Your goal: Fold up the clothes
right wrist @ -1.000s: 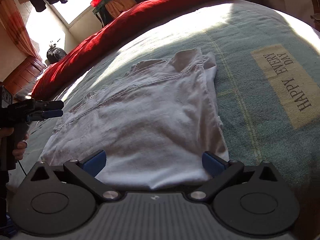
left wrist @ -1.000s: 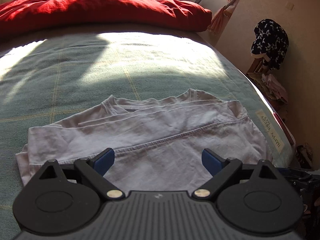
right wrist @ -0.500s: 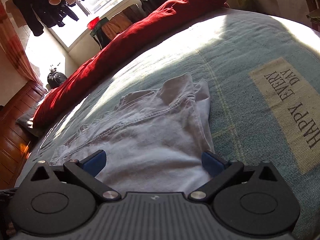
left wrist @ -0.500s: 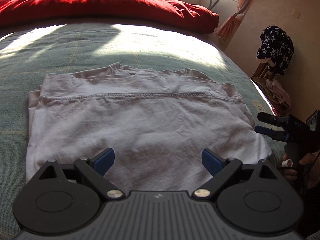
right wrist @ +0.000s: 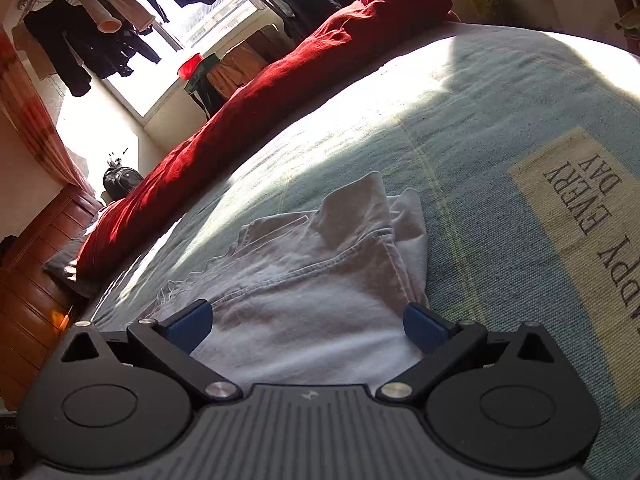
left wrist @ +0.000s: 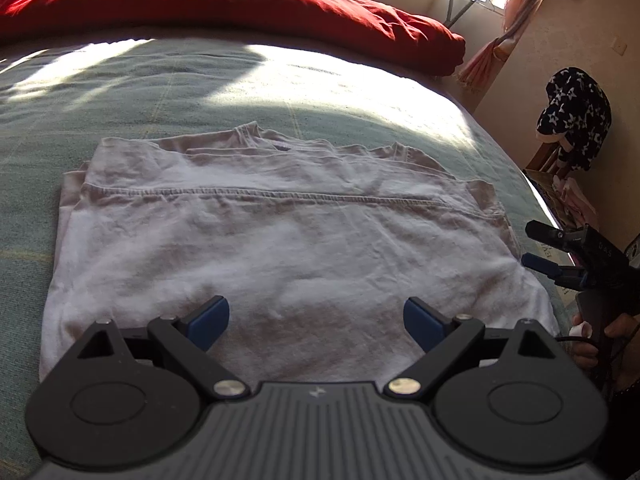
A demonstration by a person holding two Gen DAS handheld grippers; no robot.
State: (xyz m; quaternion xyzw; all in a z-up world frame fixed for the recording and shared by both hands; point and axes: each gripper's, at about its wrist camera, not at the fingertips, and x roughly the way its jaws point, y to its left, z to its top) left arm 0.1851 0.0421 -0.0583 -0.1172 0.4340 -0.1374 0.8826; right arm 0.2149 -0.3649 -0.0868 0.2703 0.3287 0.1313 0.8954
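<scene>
White cotton, creased and partly folded: a T-shirt (left wrist: 280,240) lies flat on a pale green bedspread (left wrist: 200,92). In the left wrist view its long axis runs left to right across the bed, with the neckline on the far side and a stitched hem line crossing it from left to right, so the folded-over part faces the near side.

The left gripper (left wrist: 316,318) hovers at the near edge of the shirt with its blue-tipped fingers spread wide and nothing between them; the cloth fills the gap beyond the tips. The right gripper (left wrist: 538,247) shows at the right edge of that same view, held in a person's hand (left wrist: 596,340), just beside the shirt's right side. In its own view the right gripper (right wrist: 306,326) is also wide open and empty, poised over the shirt's (right wrist: 304,280) near right corner, its right finger close to the cloth's edge.

A red duvet (left wrist: 224,4) is bunched along the far side of the bed. A cream label (right wrist: 580,240) reading "HAPPY EVERY DAY" is printed on the bedspread (right wrist: 460,120) right of the shirt. A dark star-patterned garment (left wrist: 574,114) hangs at the far right by the wall. Dark clothes (right wrist: 100,44) hang by a sunlit window. Nothing lies between either gripper and the shirt.
</scene>
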